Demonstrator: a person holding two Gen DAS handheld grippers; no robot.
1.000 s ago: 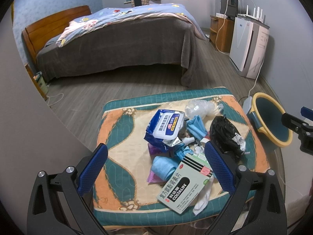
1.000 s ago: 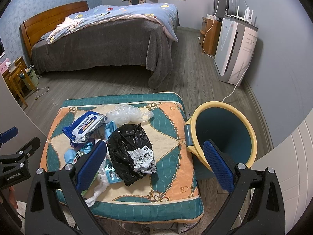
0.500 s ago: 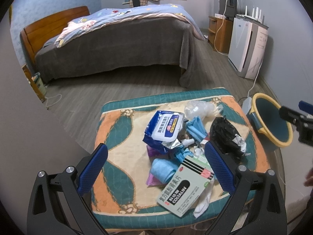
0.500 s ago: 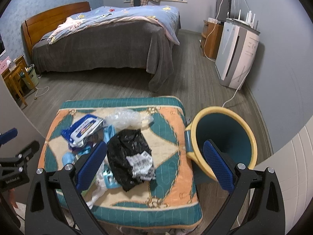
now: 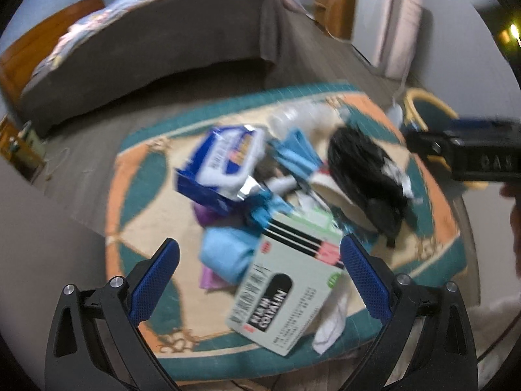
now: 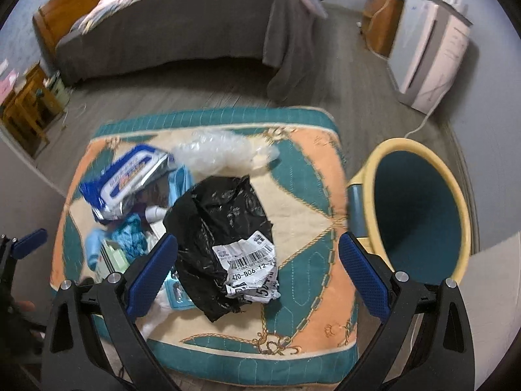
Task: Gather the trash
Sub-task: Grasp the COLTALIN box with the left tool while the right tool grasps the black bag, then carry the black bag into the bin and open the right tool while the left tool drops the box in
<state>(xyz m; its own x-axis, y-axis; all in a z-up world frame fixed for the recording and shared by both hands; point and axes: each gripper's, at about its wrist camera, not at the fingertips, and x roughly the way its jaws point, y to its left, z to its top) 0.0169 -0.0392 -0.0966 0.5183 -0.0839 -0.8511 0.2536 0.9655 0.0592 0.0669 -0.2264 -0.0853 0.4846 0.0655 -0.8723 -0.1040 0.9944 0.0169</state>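
The trash lies in 1 loose heap on the quilted cushion (image 6: 302, 176), and none of it is in the bin yet. Nearest the right gripper (image 6: 257, 267) is the crumpled black bag (image 6: 211, 224) with a white barcode label stuck to it; beside it are a clear plastic bag (image 6: 221, 150), a blue and white wipes pack (image 6: 130, 176) and scraps of blue plastic. The pale green medicine box (image 5: 286, 290) sits at the near edge of the heap, on a blue wad and a white tissue.

Against the views from 0.5 s ago, both cameras have dropped and pushed in toward the heap. The medicine box now fills the gap between the jaws of the left gripper (image 5: 260, 270), and the black bag now lies between the right jaws, where before it sat further ahead. Both views are smeared, which suggests the hands are moving fast. The trash itself has not shifted.

Both pairs of jaws stand wide apart and hold nothing. My reading is that the reach has begun: the right gripper is lining up on the black bag, the left on the medicine box.

The yellow-rimmed teal bin (image 6: 423, 208) stands on the floor just beside the cushion's right edge, open toward the right gripper, so the carry from the bag should be short. The bag is limp and will likely need a pinch on a raised fold.
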